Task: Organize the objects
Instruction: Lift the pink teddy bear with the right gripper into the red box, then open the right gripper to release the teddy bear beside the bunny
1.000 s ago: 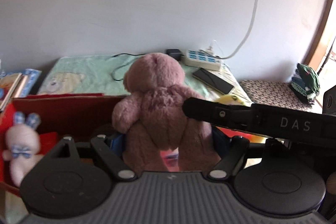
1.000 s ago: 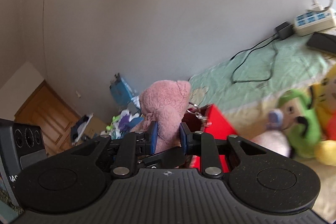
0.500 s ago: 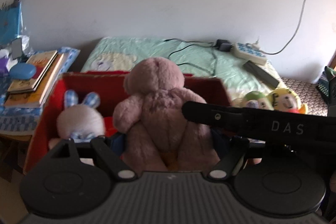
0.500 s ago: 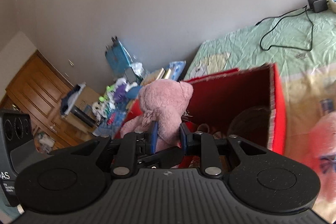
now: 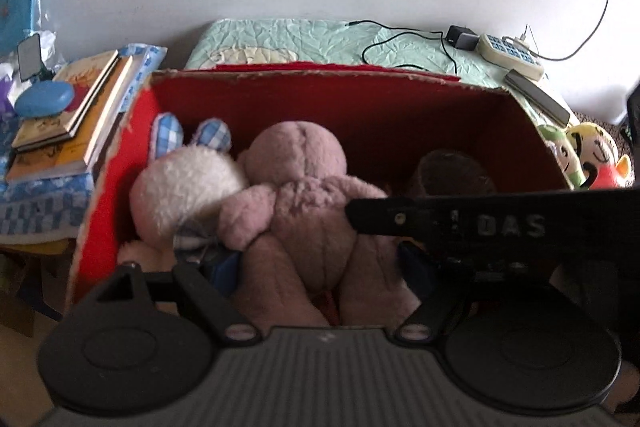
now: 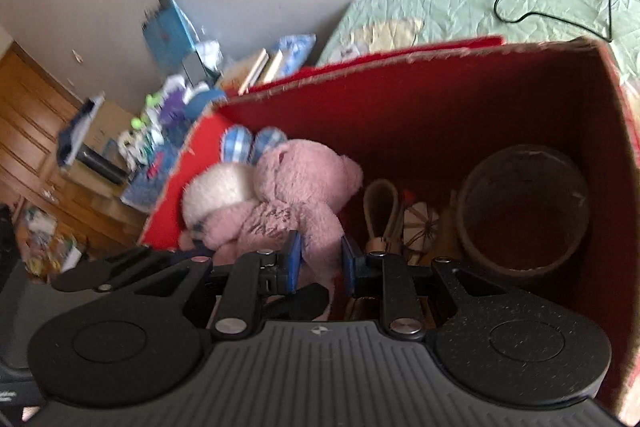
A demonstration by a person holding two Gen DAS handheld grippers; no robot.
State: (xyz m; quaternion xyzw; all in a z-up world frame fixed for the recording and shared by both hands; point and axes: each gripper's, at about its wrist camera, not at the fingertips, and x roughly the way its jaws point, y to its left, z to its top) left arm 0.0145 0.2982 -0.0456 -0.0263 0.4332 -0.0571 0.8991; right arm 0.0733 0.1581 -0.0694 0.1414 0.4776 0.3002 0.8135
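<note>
- Pink plush, the bear (image 5: 304, 211) sits low inside the red box (image 5: 360, 99), toward its left wall, back turned to the left wrist camera.
- Its left side presses against a white bunny (image 5: 188, 183) with blue checked ears, which fills the box's left corner.
- The left claw (image 5: 320, 267) has its blue pads spread wide on either side of the bear's legs; whether they touch the plush cannot be told.
- The right claw (image 6: 318, 259) is closed narrowly on one of the bear's limbs, blue pads (image 6: 294, 255) pressing it from both sides.
- To the right of the bear in the box lie a brown round pot (image 6: 524, 207), near the right wall, and a few small items between it and the bear.
- Outside the box's right wall, two toys (image 5: 584, 155) lie on the bed (image 5: 288, 39).
- Books (image 5: 76, 103) are stacked left of the box.
- A power strip (image 5: 512, 53) and cable lie at the bed's far right.
</note>
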